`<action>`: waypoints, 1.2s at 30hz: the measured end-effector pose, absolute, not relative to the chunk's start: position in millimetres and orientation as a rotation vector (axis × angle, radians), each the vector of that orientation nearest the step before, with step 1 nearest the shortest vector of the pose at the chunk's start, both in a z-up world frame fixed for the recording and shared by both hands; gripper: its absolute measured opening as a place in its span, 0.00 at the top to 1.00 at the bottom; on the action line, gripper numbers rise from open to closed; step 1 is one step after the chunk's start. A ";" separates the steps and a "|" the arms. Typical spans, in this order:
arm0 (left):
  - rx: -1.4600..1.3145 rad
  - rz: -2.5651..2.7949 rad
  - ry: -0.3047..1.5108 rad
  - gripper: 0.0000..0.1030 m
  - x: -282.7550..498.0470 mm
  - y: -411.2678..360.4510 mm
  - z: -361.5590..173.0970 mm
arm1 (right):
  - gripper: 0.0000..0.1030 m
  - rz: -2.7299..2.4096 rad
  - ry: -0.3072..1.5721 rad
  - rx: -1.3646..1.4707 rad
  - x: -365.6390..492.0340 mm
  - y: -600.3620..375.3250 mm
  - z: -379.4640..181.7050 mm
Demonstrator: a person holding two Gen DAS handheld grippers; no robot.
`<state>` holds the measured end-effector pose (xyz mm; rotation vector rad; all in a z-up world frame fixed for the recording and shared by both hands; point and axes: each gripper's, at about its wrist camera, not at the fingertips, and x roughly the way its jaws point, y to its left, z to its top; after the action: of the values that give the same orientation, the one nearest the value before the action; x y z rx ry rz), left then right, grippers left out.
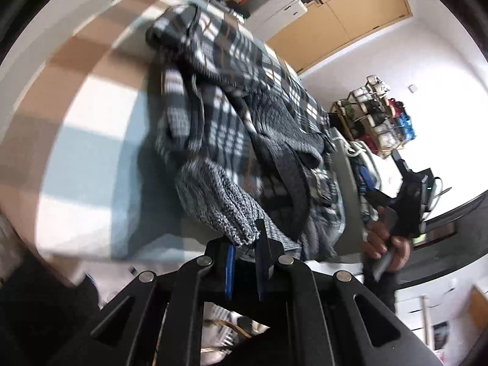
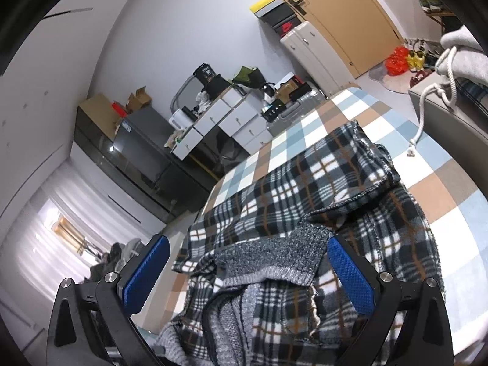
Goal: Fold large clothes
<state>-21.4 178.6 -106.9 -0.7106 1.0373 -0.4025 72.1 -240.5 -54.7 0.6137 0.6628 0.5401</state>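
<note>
Plaid jacket (image 2: 305, 189): a large black, white and brown checked fleece garment with grey knit trim, lying crumpled on the checked tablecloth (image 2: 451, 201) in blue, tan and white squares.
Knit cuff (image 1: 225, 210): speckled grey ribbing at the near edge of the garment, raised off the cloth in the left wrist view.
Left gripper (image 1: 244, 244): its blue-padded jaws are pinched almost together, clamping the edge of the knit cuff between them.
Right gripper (image 2: 248, 274): its blue pads (image 2: 350, 274) stand wide apart over the near part of the jacket, with a grey knit band (image 2: 274, 259) lying between them; neither pad presses on fabric.
Hand (image 1: 387, 244): seen from the left wrist camera at the right, wrapped around the black handle of the other gripper.
Grey hoodie (image 2: 460, 52): at the far right of the table, its white drawstring (image 2: 427, 113) hanging down.
Background: white drawers (image 2: 231, 119) and a suitcase (image 2: 308, 52) by a wooden door (image 2: 341, 9).
</note>
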 end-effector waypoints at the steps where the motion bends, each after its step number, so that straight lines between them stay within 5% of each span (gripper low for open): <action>1: -0.704 -0.403 1.050 0.93 -19.0 177.7 -109.5 | 0.00 0.542 0.665 0.608 72.0 -239.4 -55.0; 8: -0.672 -0.357 1.171 0.87 -18.2 170.8 -126.9 | 0.00 0.550 0.677 0.540 69.5 -228.7 -54.4; 12: -0.716 -0.288 1.192 0.48 -26.1 179.2 -131.7 | 0.00 0.581 0.697 0.527 69.4 -220.4 -55.0; 17: -0.745 -0.261 1.166 0.40 -31.5 190.2 -130.9 | 0.00 0.600 0.703 0.479 67.0 -210.5 -54.2; 29: -0.830 -0.379 1.149 0.39 -3.7 184.2 -139.5 | 0.00 0.625 0.701 0.381 60.7 -194.3 -52.1; 36: -0.668 -0.363 1.174 0.43 -3.9 168.1 -127.8 | 0.00 0.625 0.698 0.607 56.1 -245.0 -43.3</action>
<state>-3.9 168.1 -127.8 -0.6679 1.1744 -0.3632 56.1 -245.0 -43.3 0.6069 0.6984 0.6255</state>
